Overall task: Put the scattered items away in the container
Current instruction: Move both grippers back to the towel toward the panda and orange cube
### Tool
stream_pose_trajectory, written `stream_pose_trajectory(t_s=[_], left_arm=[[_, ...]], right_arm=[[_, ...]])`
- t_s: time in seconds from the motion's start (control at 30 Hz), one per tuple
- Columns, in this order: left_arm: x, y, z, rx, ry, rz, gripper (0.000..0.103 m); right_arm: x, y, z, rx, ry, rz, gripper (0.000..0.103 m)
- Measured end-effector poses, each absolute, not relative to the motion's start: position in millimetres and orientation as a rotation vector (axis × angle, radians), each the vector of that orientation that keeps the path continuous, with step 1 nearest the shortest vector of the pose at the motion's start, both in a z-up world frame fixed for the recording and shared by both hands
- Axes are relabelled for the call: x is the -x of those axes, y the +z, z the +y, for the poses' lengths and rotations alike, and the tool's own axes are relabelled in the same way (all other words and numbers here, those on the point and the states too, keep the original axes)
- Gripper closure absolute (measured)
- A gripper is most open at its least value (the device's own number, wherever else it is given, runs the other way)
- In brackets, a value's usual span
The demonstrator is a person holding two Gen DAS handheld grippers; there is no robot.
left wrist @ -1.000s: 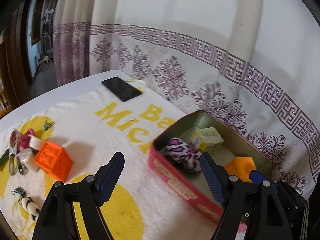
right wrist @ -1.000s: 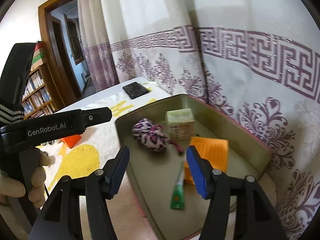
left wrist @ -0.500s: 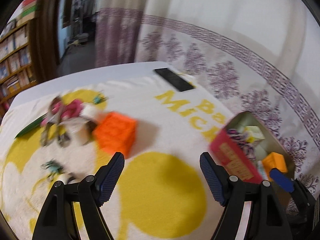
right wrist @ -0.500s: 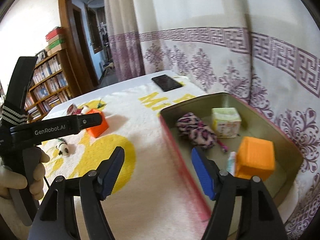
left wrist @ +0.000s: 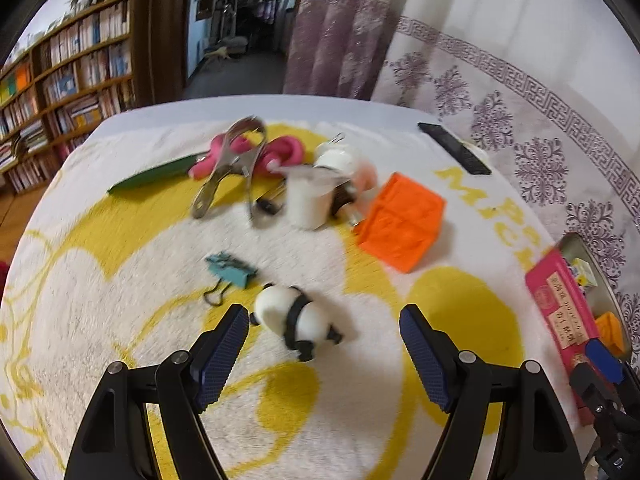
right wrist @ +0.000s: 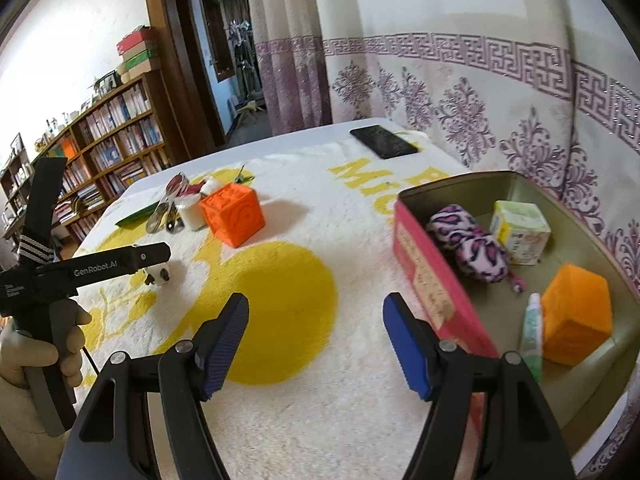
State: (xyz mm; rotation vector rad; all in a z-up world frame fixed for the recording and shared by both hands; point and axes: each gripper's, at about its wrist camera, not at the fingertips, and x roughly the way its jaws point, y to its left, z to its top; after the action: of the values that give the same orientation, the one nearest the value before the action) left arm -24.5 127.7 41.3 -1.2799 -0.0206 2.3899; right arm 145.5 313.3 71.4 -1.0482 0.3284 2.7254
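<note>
My left gripper (left wrist: 324, 344) is open and empty, just short of a small panda toy (left wrist: 296, 316) lying on the towel. Beyond it lie a teal binder clip (left wrist: 230, 270), an orange cube (left wrist: 402, 226), a white cup (left wrist: 308, 198), a metal clamp (left wrist: 230, 168), a pink item (left wrist: 284, 152) and a green pen (left wrist: 156, 174). The red tin (right wrist: 436, 280) stands at the right and holds a leopard plush (right wrist: 472, 248), a small box (right wrist: 520, 232), an orange cube (right wrist: 576, 314) and a tube (right wrist: 532, 332). My right gripper (right wrist: 316, 340) is open and empty beside the tin's left wall.
A black phone (right wrist: 382, 142) lies at the far edge of the yellow-and-white towel (right wrist: 288, 288). A patterned curtain (right wrist: 480, 92) hangs behind the table. Bookshelves (right wrist: 104, 136) and a doorway stand at the far left. The left gripper's body (right wrist: 80, 268) shows in the right wrist view.
My left gripper swung left from the tin to the scattered items and now faces the panda. My right gripper drew back from above the tin to its left side.
</note>
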Motion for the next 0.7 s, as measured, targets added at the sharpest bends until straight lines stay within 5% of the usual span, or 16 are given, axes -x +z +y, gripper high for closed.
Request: stream_pose_trajectory(t_s=[0.7], left_arm=[[42,7,124,1.332,2.398,0.003,0.027]], right_arm=[[-113,60,292,1.148,2.794,0.323,0.029]])
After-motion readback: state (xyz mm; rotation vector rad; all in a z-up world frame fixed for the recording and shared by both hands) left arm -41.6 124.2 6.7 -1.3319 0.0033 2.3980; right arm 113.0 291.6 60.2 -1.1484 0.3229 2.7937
